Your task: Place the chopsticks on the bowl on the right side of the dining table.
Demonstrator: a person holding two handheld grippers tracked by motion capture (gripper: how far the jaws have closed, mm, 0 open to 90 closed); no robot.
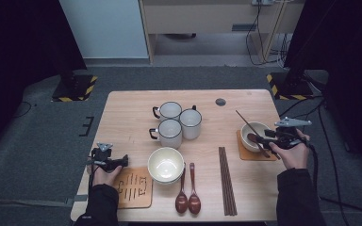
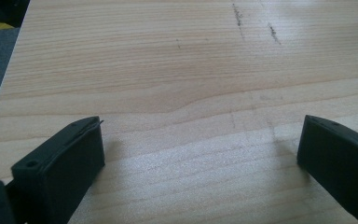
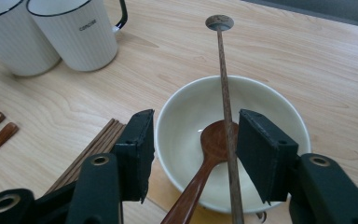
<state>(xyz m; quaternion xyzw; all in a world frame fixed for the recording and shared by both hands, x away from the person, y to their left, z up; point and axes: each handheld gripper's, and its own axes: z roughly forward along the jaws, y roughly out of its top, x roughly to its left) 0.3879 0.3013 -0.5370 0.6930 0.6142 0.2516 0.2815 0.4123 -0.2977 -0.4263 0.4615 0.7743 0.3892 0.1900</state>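
A cream bowl (image 1: 254, 134) sits on a wooden coaster (image 1: 243, 151) at the table's right. In the right gripper view a brown wooden spoon (image 3: 212, 144) lies in the bowl (image 3: 265, 107), and a single chopstick (image 3: 224, 84) slants across it. My right gripper (image 3: 193, 121) stands open over the bowl's near rim; the chopstick runs between the jaws, close to the right one, unpinched. In the high view that right gripper (image 1: 265, 137) points left at the bowl. My left gripper (image 1: 121, 162) rests open at the table's left front, and its own view shows the left gripper (image 2: 200, 123) over bare wood.
Three white mugs (image 1: 170, 133) cluster at mid-table. A second cream bowl (image 1: 166, 165) stands front centre, with two wooden spoons (image 1: 187, 200) and several chopsticks (image 1: 227, 181) to its right. A slotted wooden coaster (image 1: 134, 187) lies by my left hand. A round grommet (image 1: 220, 101) marks the far tabletop.
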